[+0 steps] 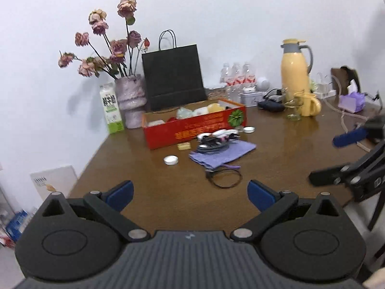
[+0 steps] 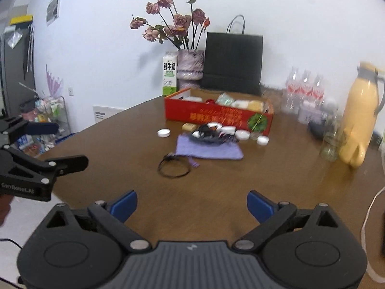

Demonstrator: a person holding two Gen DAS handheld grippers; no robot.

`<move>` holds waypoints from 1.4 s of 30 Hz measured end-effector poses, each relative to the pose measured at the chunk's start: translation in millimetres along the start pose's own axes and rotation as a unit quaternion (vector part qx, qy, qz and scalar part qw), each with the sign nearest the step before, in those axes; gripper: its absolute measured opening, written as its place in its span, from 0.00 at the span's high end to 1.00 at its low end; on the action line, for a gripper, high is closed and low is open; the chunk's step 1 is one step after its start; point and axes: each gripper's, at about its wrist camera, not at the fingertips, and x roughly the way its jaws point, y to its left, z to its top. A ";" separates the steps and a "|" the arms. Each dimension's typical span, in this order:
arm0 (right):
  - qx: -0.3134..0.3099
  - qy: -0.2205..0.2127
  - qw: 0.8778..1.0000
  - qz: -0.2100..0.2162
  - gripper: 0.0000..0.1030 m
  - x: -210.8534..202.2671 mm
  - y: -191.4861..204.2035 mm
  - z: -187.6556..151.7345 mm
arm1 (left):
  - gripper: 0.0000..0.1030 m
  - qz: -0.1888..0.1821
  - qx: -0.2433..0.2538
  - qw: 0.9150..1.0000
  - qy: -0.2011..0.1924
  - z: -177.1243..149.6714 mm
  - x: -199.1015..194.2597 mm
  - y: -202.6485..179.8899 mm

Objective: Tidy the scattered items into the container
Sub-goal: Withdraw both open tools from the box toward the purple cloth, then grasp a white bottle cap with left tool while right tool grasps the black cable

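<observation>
A: What does the box [image 1: 192, 127] look like?
B: Long, red, glossy card, half full, mid-table [image 1: 276, 163]. At its five o'clock lie a lilac cloth [image 1: 223, 153] and white caps [image 1: 171, 160].
A: And the grippers?
B: Left gripper [image 1: 190, 193] and right gripper [image 2: 192, 204] both gape, holding nothing.

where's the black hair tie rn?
The black hair tie lies flat on the wooden table, loose, just in front of the purple cloth, nearer the cameras than the red box.
</observation>
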 end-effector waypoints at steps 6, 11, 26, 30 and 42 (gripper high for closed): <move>0.021 0.009 1.000 0.006 0.05 3.6 6.1 -18.9 | 0.00 -0.037 -0.023 0.999 0.012 -15.5 -4.9 -9.7; 0.040 0.020 0.999 0.001 0.05 12.3 0.8 -22.1 | 0.00 -0.020 -0.017 1.000 0.013 -15.2 4.8 -9.9; 0.068 -0.015 0.997 -0.026 0.09 72.0 -40.7 27.3 | 0.00 0.030 -0.028 0.999 0.022 23.8 102.1 36.2; 0.059 -0.033 0.998 -0.020 0.14 102.5 -46.8 53.9 | 0.07 0.035 -0.013 0.999 0.004 32.5 137.1 42.6; 0.030 0.002 1.000 -0.002 0.28 239.7 -46.9 113.6 | 0.47 -0.018 -0.034 0.993 0.113 32.3 265.0 69.1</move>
